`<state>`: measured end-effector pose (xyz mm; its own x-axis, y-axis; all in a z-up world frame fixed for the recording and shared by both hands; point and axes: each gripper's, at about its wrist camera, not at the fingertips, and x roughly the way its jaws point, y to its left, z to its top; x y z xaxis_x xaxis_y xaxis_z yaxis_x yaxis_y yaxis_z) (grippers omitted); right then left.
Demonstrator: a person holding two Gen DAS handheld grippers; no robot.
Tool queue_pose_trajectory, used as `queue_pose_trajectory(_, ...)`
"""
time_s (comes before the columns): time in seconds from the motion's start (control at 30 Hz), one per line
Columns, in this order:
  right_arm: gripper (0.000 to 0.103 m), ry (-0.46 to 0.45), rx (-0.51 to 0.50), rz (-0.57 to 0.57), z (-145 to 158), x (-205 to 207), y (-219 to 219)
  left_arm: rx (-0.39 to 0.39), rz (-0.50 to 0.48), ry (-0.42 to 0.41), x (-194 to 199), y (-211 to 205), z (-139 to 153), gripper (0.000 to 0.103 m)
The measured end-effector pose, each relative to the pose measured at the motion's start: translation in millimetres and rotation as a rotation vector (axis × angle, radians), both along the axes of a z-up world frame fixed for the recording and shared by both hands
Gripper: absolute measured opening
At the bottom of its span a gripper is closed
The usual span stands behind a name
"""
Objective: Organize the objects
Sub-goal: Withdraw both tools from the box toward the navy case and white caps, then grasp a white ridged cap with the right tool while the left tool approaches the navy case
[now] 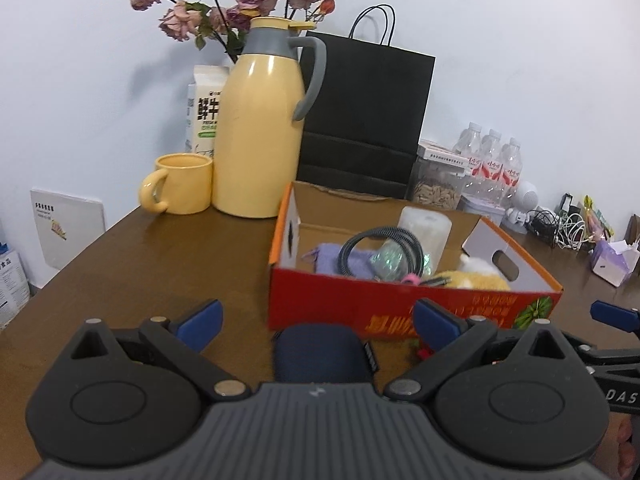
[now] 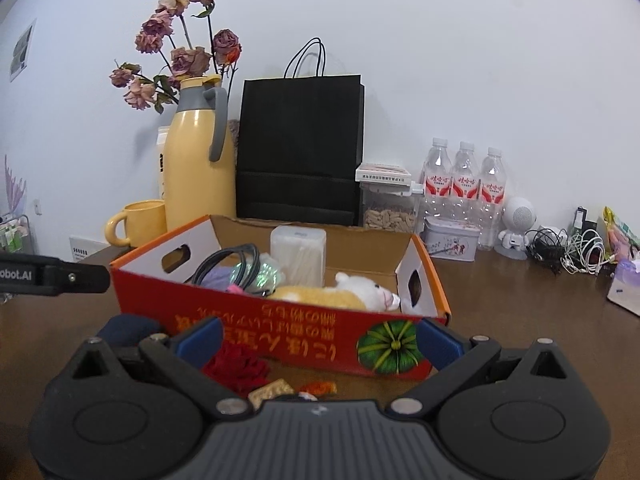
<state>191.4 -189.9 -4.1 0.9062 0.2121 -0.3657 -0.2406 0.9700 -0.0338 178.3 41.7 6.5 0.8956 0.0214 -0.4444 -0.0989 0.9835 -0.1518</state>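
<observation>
Orange carton (image 2: 280, 322): on brown bench (image 1: 160, 264), open-topped, near side facing both tools, pumpkin print at its right corner.

Already inside carton:
- black coiled cable (image 1: 380, 246), toward left end, lying over lilac cloth (image 1: 336, 260);
- crinkled iridescent wrapper (image 2: 262, 276), beside cable;
- translucent white container (image 2: 298, 254), upright at back wall;
- plush toy, yellow and white (image 2: 340, 294), lying along front wall at right end;
- small pink item, partly hidden behind front wall, not identifiable.

Still outside carton, on bench just in front of it:
- dark blue pouch (image 1: 322, 354), directly ahead of left tool (image 1: 318, 322), between its fingers but not touched;
- red fabric flower (image 2: 236, 368), against carton's front wall;
- gold-wrapped piece (image 2: 272, 390) and orange-wrapped sweet (image 2: 320, 388), side by side, nearest right tool (image 2: 318, 334).

Tools: left spread wide, nothing held; right spread wide, nothing held.

Background, apparently not part of sorting: yellow jug (image 1: 260, 128), yellow mug (image 1: 180, 184), black paper bag (image 2: 300, 148), water bottles (image 2: 464, 184), tangle of chargers (image 2: 568, 250) at far right.

Progress, by judgement: roughly half to two-thirds done; five or so items boxed, four loose ones left. Pouch looks the likeliest next pick for left tool, small wrapped pieces for right.
</observation>
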Motion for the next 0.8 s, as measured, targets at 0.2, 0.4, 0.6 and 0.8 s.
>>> queue_pose_trajectory(0.2, 0.103, 0.018, 0.005, 0.018, -2, -25, -4, 0.008, -0.004, 0.012, -27, 8, -3, 0.103)
queue_pose_trajectory(0.4, 0.103, 0.064, 0.041, 0.032, -9, -50, -12, 0.021, -0.022, 0.033, -48, 13, -8, 0.103)
queue_pose_trajectory(0.6, 0.103, 0.121, 0.016, 0.048, -26, -68, -9, 0.012, -0.018, 0.056, -67, 19, -15, 0.103)
queue_pose_trajectory(0.8, 0.103, 0.177, -0.011, 0.081, -39, -78, 2, 0.021, -0.037, 0.067, -85, 19, -20, 0.103)
